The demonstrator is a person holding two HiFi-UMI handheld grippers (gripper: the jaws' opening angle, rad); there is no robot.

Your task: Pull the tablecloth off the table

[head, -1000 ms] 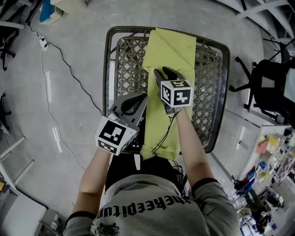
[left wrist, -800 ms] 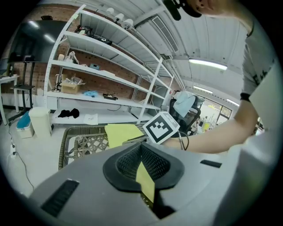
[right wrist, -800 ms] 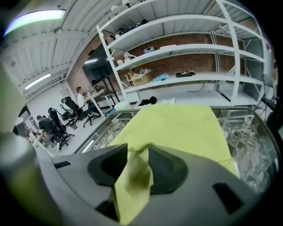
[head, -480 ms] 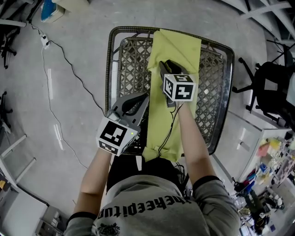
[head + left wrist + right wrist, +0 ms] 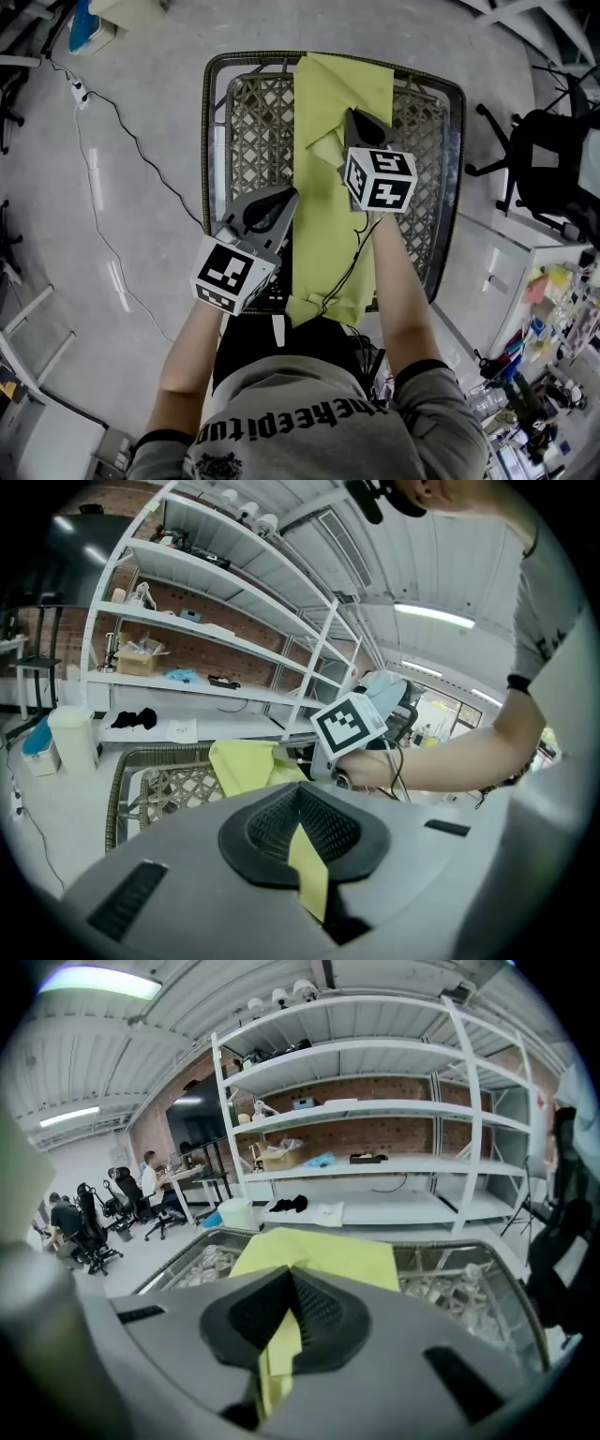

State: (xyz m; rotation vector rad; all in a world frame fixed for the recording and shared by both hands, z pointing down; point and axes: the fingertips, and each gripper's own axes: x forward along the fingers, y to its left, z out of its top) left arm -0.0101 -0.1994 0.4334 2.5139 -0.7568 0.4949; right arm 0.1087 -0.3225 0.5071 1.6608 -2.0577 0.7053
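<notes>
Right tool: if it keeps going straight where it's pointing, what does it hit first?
The right tool, jaws just closed on the yellow tablecloth, would likely meet more of that cloth lying ahead on the wicker table; depth unclear.

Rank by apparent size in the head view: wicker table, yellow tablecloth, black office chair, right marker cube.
Largest: wicker table
yellow tablecloth
black office chair, cut off by the frame
right marker cube, smallest though nearest

My head view looks steeply down on the table from high above. Both gripper views sit close behind their jaws, facing low across it toward shelves. All three views share the cloth.
</notes>
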